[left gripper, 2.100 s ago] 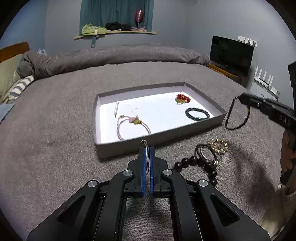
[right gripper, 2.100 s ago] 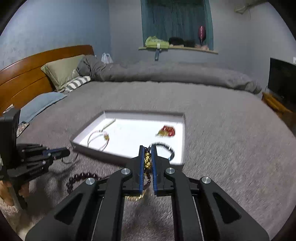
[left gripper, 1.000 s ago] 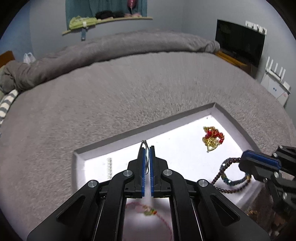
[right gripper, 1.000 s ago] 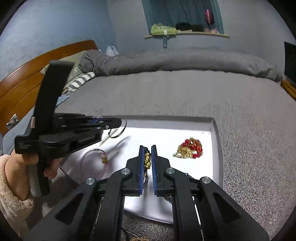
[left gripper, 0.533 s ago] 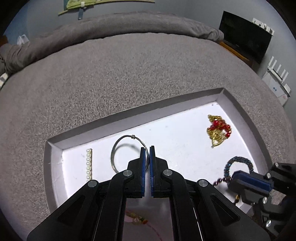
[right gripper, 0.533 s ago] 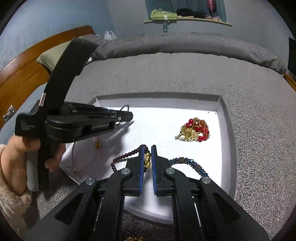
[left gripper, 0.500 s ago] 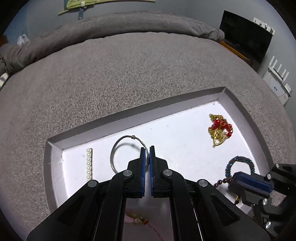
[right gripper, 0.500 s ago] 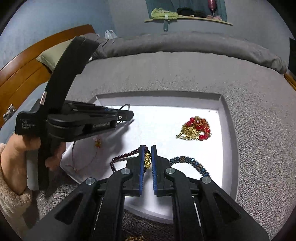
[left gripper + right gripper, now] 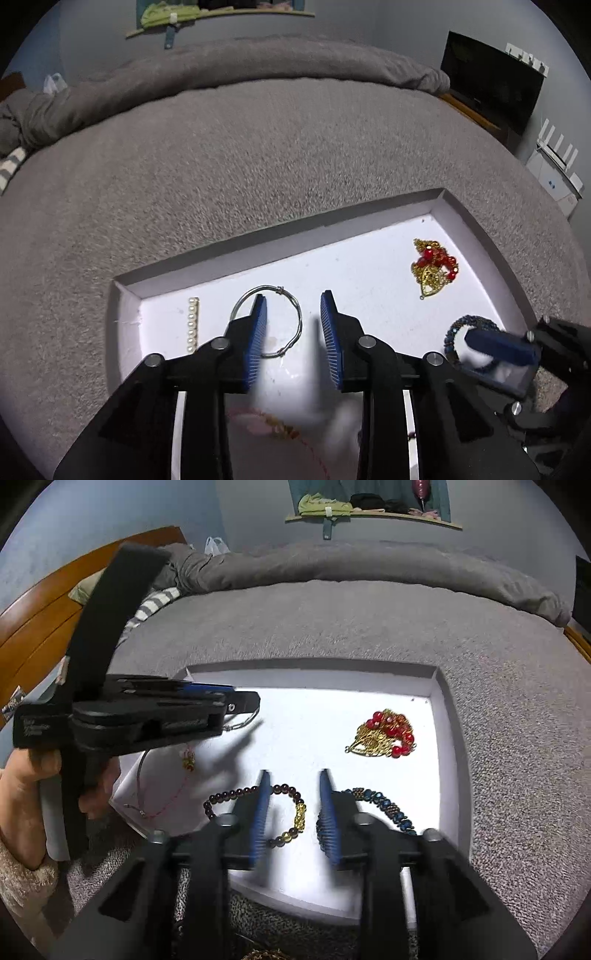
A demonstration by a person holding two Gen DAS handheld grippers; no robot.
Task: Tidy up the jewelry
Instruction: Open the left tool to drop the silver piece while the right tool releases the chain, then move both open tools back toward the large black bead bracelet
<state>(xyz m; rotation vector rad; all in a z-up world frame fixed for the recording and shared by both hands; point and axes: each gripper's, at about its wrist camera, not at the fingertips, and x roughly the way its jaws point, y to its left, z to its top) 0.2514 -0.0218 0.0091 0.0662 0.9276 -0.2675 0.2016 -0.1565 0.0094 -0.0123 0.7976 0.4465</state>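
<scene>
Both releases look best finished by spreading wide and lifting straight up, so no pad drags a piece. The left gripper (image 9: pixel 293 325) is opening, the wire hoop (image 9: pixel 266 323) lying free in the tray (image 9: pixel 258 245). The right gripper (image 9: pixel 291 808) is opening over the dark bead bracelet (image 9: pixel 255 814). Left to right the tray holds a pearl strip (image 9: pixel 192 325), hoop, red-gold cluster (image 9: pixel 434 269) and blue bracelet (image 9: pixel 456 328).

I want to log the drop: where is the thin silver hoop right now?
In the left wrist view the silver hoop lies on the white tray floor, near its far-left corner, just right of the pearl bar, between the left gripper's opening jaws, unpinched.
</scene>
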